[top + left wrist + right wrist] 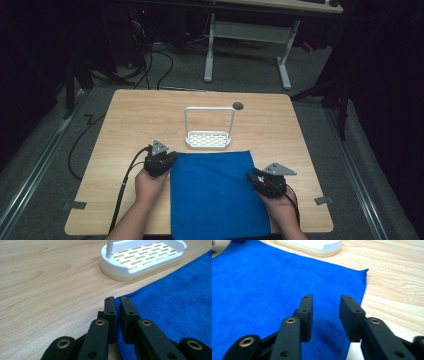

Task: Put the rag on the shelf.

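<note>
Your left gripper (117,300) sits at the far left corner of the blue cloth (217,192), its jaws nearly together with the cloth's edge pinched in the narrow gap between them. Your right gripper (325,303) hangs over the cloth's right edge, jaws apart, with nothing between them but the fabric lying below.

The cloth is spread flat on the near half of the wooden table (125,120), between your two hands, reaching down to the near edge. Just beyond its far edge stands a white plastic rack (207,137): an oval base with rows of slots, a cream-coloured band under it, and a thin squared loop rising from the ends. It sits close to the cloth, right ahead of your left gripper.

The cloth is a soft, finely ribbed pile. The tabletop is pale wood grain, smooth, with a small dark round hole (238,105) near the far edge.
</note>
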Available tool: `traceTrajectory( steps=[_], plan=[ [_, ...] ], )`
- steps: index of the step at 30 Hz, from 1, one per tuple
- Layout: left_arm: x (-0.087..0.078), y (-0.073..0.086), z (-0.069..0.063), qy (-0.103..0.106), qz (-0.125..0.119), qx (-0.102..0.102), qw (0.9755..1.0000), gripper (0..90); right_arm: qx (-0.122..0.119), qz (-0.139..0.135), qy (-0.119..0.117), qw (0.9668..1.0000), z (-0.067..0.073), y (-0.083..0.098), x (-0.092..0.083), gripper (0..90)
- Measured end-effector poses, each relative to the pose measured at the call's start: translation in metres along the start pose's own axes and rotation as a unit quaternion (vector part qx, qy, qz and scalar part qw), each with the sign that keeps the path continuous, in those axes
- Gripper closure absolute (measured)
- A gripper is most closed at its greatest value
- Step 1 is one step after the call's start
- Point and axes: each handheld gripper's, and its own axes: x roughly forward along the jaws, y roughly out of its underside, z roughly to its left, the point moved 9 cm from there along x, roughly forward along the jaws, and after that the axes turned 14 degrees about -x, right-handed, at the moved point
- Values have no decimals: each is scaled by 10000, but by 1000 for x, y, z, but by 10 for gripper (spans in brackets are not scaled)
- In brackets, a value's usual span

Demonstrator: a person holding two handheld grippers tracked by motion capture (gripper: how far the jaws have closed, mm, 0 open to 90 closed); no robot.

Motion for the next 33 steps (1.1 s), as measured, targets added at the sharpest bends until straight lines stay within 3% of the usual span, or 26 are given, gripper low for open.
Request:
traceTrajectory(
  steps=[4,7,12,17,21,26,27,30,33],
  plan=[
    [0,0,0,57,3,-58,10000,842,153,-7,216,9996,-14,-7,11,566],
    [0,0,1,186,51,-198,9996,825,301,127,402,9987,-37,-17,28,537],
    [0,0,0,244,54,-221,9994,823,416,327,435,9977,-54,-24,49,534],
    [0,0,0,275,68,-227,9993,817,342,524,404,9972,-58,-29,65,537],
    [0,0,0,274,72,-239,9993,818,234,693,424,9964,-57,-24,68,539],
    [1,0,0,275,76,-256,9993,816,285,705,300,9967,-55,-22,69,554],
    [1,0,0,276,77,-255,9993,816,151,714,319,9968,-53,-22,71,568],
    [1,0,1,286,82,-271,9992,815,140,698,298,9970,-52,-22,72,606],
    [1,0,0,303,98,-282,9991,816,48,688,260,9973,-48,-24,72,729]
  ],
)
